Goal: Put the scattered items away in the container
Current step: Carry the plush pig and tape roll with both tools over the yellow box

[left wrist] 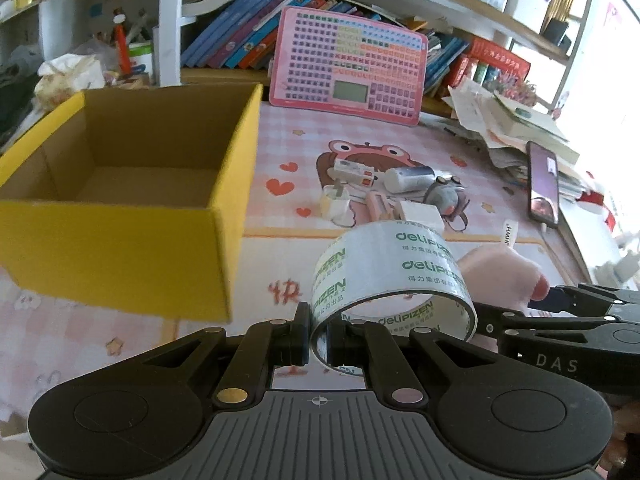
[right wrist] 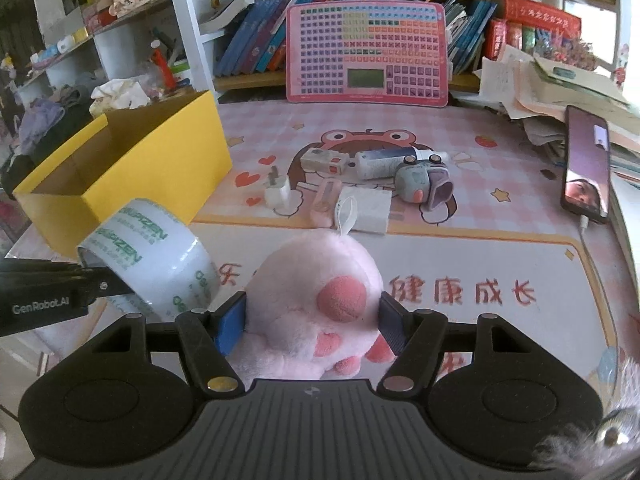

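My left gripper (left wrist: 318, 336) is shut on the wall of a clear tape roll (left wrist: 390, 276) with green print, held above the mat just right of the yellow cardboard box (left wrist: 120, 184), which is open. The roll also shows in the right wrist view (right wrist: 152, 256). My right gripper (right wrist: 312, 320) is shut on a pink plush paw (right wrist: 316, 300), also visible in the left wrist view (left wrist: 500, 276). Small items lie mid-mat: a white plug (right wrist: 278, 192), a pink case (right wrist: 326, 200), a white square charger (right wrist: 372, 210), a white-and-red box (right wrist: 324, 160), a white tube (right wrist: 384, 162), a grey toy (right wrist: 424, 184).
The pink cartoon mat (right wrist: 440, 248) covers the desk. A pink keyboard-like board (right wrist: 366, 54) leans against the bookshelf at the back. A phone (right wrist: 586, 164) with a lit screen and a pile of papers (right wrist: 560, 84) are at the right. Clutter lies behind the box.
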A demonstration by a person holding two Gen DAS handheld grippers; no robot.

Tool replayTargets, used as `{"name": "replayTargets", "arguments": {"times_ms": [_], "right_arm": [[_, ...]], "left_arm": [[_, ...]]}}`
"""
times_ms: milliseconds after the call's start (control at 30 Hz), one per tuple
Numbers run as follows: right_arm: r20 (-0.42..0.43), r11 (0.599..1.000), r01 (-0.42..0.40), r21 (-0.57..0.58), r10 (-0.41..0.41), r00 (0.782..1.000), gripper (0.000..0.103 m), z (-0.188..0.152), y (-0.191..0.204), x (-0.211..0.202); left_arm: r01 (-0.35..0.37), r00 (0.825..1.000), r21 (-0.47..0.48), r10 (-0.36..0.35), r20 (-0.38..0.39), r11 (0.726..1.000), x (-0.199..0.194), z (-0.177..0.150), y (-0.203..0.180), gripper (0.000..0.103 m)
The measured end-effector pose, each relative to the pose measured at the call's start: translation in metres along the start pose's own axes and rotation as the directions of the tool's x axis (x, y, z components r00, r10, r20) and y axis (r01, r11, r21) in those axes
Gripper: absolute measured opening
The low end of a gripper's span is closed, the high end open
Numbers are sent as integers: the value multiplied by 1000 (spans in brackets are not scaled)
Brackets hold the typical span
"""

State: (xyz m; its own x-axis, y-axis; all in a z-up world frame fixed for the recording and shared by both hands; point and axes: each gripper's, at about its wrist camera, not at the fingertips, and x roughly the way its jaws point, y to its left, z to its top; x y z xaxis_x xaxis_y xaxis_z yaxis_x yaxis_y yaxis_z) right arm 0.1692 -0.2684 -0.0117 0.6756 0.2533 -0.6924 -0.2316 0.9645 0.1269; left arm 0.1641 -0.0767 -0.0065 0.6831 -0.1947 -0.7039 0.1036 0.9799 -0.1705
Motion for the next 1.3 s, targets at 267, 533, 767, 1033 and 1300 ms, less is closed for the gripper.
{"name": "replayTargets", "arguments": {"times_ms": [267,533,767,1033,1300], "right_arm": [[40,997,74,-9,-74,996,66,-36,61,-43],[46,996,88,-12,-88,995,66,-74,122,-71],[46,997,78,1,-78,996,66,-92,155,-83],[43,998,60,-30,-59,997,66,-98,182,-89],[34,996,41,-74,-38,999,66,-99,198,-88]], "left_arm": [[40,999,-20,-39,17,999,-52,-35,46,6],[66,998,-18,-66,23,998,-93,-65,88,6],[68,998,-15,-67,18,998,-118,-83,114,6],[51,998,-49,-50,23,997,-135,-98,137,6],[50,998,-90,-47,35,995,-144,-104,152,6]]}}
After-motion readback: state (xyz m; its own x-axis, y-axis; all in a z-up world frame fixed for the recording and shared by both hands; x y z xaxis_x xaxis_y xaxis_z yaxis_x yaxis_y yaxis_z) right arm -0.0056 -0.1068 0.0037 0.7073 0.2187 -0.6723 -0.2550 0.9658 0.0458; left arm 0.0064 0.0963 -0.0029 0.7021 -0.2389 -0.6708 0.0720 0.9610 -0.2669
